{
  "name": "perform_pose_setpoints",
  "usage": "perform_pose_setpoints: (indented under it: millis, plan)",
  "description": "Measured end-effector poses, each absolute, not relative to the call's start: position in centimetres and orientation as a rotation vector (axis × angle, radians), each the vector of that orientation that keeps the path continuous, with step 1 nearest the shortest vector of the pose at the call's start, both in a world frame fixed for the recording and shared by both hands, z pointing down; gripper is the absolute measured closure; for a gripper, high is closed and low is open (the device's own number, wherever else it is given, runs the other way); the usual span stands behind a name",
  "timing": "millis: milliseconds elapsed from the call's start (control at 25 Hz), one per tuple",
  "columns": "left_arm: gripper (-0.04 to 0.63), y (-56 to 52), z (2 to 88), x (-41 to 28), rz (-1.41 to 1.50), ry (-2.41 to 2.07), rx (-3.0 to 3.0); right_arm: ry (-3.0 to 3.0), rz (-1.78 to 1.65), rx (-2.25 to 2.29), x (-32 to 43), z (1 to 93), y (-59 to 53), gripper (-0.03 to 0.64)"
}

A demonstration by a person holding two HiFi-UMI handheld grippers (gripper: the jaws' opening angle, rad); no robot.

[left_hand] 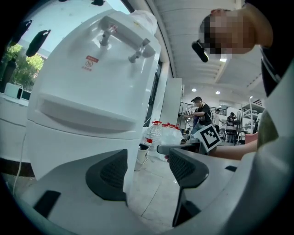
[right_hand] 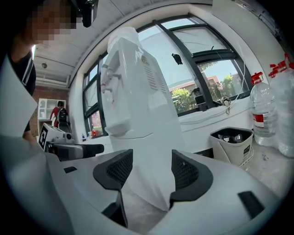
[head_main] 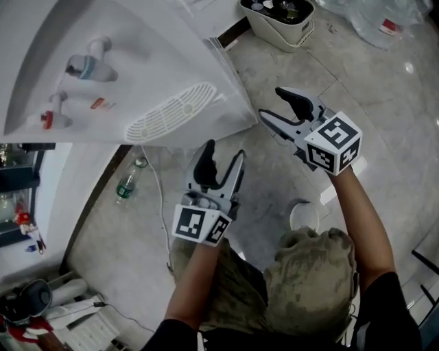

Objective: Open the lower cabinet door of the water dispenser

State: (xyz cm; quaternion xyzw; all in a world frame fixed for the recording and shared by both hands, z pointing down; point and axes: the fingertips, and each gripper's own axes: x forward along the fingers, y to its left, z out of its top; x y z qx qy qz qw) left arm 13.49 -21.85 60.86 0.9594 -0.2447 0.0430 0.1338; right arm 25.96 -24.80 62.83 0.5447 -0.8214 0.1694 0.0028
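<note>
A white water dispenser (head_main: pixel 137 75) stands at the upper left of the head view, with two taps and a slotted drip tray (head_main: pixel 180 111). Its lower front is hidden under the top there. My left gripper (head_main: pixel 221 159) is open and empty just below the drip tray. My right gripper (head_main: pixel 280 108) is open and empty beside the dispenser's right corner. The left gripper view has the dispenser (left_hand: pixel 92 92) close ahead, its flat lower front panel (left_hand: pixel 69 149) behind the open left gripper (left_hand: pixel 147 172). In the right gripper view the dispenser (right_hand: pixel 138 110) stands between the jaws of the open right gripper (right_hand: pixel 149 170).
A small plastic bottle (head_main: pixel 127 182) and a cable lie on the tiled floor left of my left gripper. A white bin (head_main: pixel 278 19) sits behind the dispenser. Large water bottles (right_hand: pixel 264 114) stand at the right. People are in the background. My knees (head_main: pixel 309 274) are below.
</note>
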Motion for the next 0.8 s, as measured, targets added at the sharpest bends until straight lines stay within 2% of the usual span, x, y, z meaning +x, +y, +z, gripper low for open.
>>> perform_pose_setpoints:
  millis: [480,640,800]
  plan:
    - [0.331,-21.0,62.1,12.8,0.124,-0.671,2.825,-2.661,0.52,1.589,23.6,63.8,-28.2,0.376]
    - [0.332,-20.5,61.9,12.5,0.159,-0.676,2.855,-2.667,0.363,1.394,21.0,64.2,-28.6,0.376]
    - [0.333,-20.4,62.2,11.7,0.162,-0.661,2.846,-2.686,0.332,1.407,21.3,63.8,-30.1,0.376]
